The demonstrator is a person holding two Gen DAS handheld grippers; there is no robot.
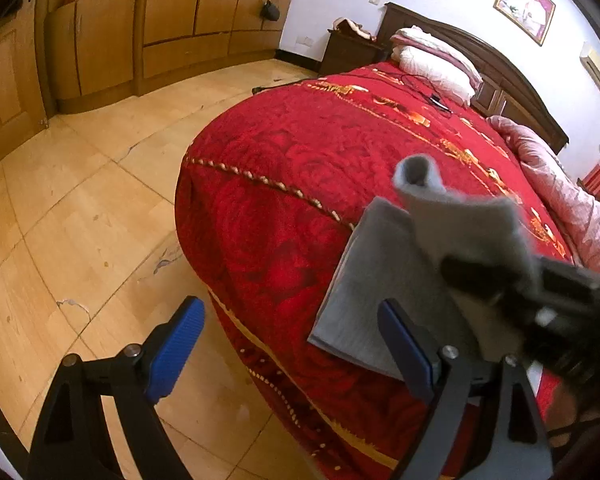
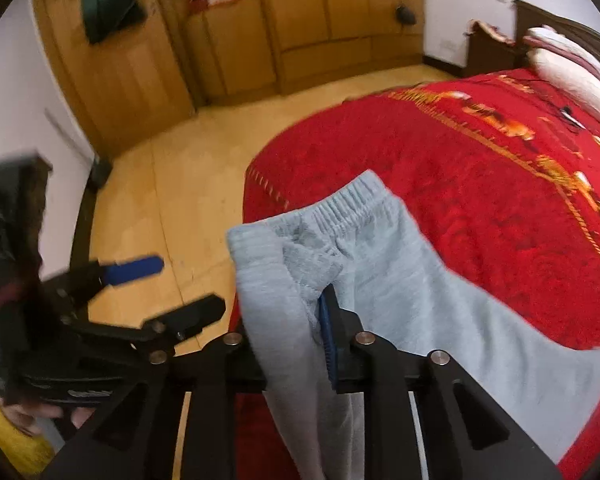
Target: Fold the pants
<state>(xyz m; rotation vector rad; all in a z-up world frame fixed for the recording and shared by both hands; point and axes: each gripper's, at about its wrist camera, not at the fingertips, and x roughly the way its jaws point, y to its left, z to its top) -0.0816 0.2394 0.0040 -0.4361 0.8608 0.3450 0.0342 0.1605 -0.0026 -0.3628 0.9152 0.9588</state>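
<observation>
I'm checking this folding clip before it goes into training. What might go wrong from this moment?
1. Only the right gripper pinches the grey pants, near the waistband; the left gripper is open and empty, so the loose cloth may bunch or twist.
2. The pants lie at the corner of the red bedspread; a pull toward the edge might drag them onto the floor.

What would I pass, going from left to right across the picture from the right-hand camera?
The other claw, open over the floor → the grey pants, pinched in this camera's own claw → the red bedspread → the white pillows at the far right.
</observation>
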